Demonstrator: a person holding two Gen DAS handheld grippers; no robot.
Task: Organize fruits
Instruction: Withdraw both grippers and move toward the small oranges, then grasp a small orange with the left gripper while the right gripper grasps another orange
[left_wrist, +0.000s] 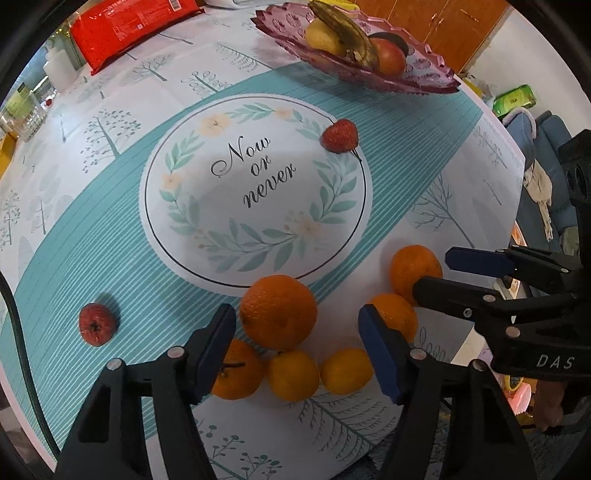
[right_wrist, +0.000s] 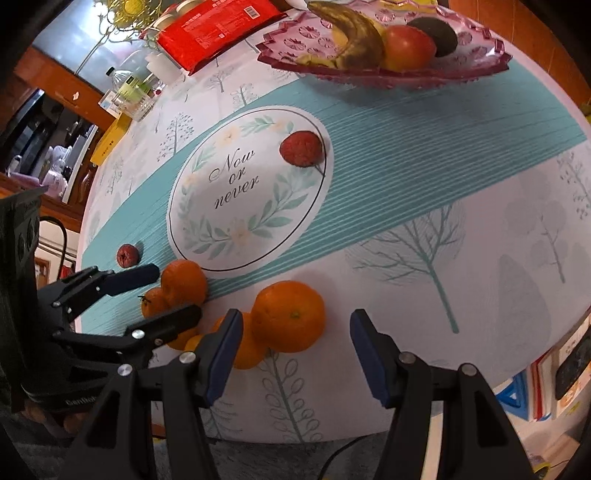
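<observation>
Printed tablecloth (left_wrist: 110, 258) holds a tight cluster of oranges near its front edge. Your left gripper (left_wrist: 299, 343) straddles the biggest orange (left_wrist: 277, 312), jaws apart, pads clear; your right gripper (right_wrist: 295, 345) brackets another orange (right_wrist: 289, 315), unclenched. Closing could nudge neighbours off the edge.

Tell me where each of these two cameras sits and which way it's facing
Left wrist view: sits on the left hand-held gripper, looking steeply down at the clustered oranges; its own open fingers show, and the right hand-held gripper enters from the right.
Right wrist view: sits on the right hand-held gripper, looking down at an orange; the left hand-held gripper enters from the left.
Shared: the oranges, strawberry, small red fruit, pink fruit dish, red packet.
</observation>
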